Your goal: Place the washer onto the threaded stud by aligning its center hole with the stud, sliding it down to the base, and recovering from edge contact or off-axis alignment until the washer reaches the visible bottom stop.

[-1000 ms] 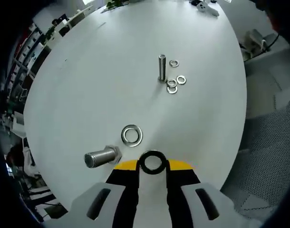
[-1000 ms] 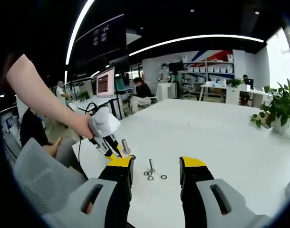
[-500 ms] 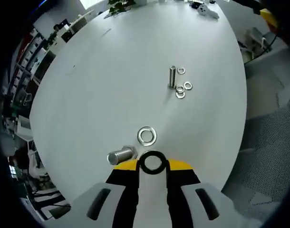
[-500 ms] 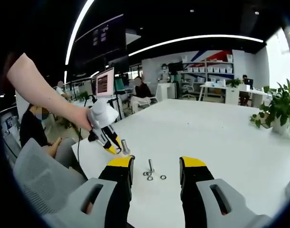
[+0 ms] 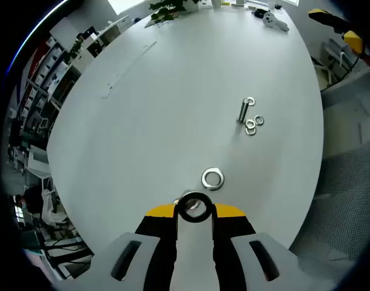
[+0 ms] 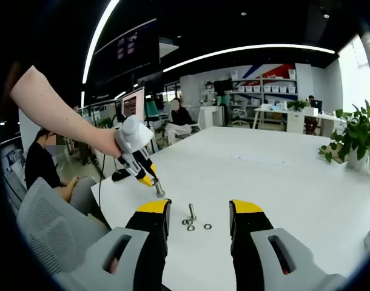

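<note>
1. The left gripper point(image 5: 195, 209) clamps one dark washer point(image 5: 194, 207).
2. One washer point(image 5: 213, 179) lies just ahead; three washers point(image 5: 253, 124) surround one upright stud point(image 5: 243, 111).
3. The right gripper point(image 6: 198, 225) stands apart.

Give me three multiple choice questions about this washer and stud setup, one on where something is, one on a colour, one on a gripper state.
1. Where does the lone washer lie in the left gripper view?
A. On the white table, just beyond the left gripper's tips
B. Threaded on the far stud
C. On the floor

2. What colour are the right gripper's jaw tips?
A. Red
B. Yellow
C. Green

3. How does the right gripper stand?
A. Shut on a washer
B. Shut on a stud
C. Open, nothing between its jaws

Answers: 1 A, it rests flat on bare tabletop, apart from the upright stud. 2 B, both tips are yellow above black. 3 C, a wide gap shows table between the jaws.
</note>
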The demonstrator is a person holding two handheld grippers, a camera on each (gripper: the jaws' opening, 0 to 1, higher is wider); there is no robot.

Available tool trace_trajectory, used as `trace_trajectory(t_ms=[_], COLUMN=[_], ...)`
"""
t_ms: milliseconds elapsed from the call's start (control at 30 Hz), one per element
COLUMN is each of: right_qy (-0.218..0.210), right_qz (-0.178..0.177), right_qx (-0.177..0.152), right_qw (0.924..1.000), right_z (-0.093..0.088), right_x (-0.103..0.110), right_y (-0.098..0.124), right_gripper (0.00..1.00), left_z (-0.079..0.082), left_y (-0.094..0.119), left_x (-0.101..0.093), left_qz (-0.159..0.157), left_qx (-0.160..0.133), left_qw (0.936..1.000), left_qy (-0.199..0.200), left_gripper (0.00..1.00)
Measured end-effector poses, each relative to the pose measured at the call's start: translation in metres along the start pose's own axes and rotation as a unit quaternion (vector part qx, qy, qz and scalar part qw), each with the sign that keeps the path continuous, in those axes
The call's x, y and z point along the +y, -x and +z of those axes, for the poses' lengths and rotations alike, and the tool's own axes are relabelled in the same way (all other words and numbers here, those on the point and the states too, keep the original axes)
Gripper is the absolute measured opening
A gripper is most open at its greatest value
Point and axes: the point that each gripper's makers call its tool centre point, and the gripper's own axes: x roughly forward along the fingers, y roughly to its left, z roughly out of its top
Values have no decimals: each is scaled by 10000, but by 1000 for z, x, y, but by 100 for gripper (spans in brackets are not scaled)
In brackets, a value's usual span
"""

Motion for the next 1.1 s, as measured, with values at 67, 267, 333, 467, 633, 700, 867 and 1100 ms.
trace_trajectory(t_ms=[67,267,333,467,633,700,867,1100], right_qy=[7,-3,0,19,19,15,13,6], right_qz=[-11,-44,-42,-50,-76,-86,-104,-141], right_qx=[10,4,4,9,17,23,35,57], right_qw=[10000,10000,10000,10000,10000,10000,9999,9999], right_z=[0,0,0,0,-1,-1,-2,-3], right_x=[-1,-3,-3,-3,-4,-5,-6,-8], right_y=[0,0,0,0,0,1,0,0], right_gripper=[42,42,42,42,42,42,42,42], left_z=[0,-3,-6,-5,-3,-3,-7,-11], left_y=[0,2,2,-3,-7,-9,-21,-36], left_x=[4,3,2,-2,-2,-2,-3,-5], left_qz=[29,49,25,-50,-77,-106,-209,-311], left_qx=[2,89,140,168,185,222,315,427], left_qw=[10000,9999,9998,9998,9998,9997,9993,9986], left_qy=[33,122,121,42,0,-41,-76,-86], left_gripper=[19,19,19,19,19,19,19,19])
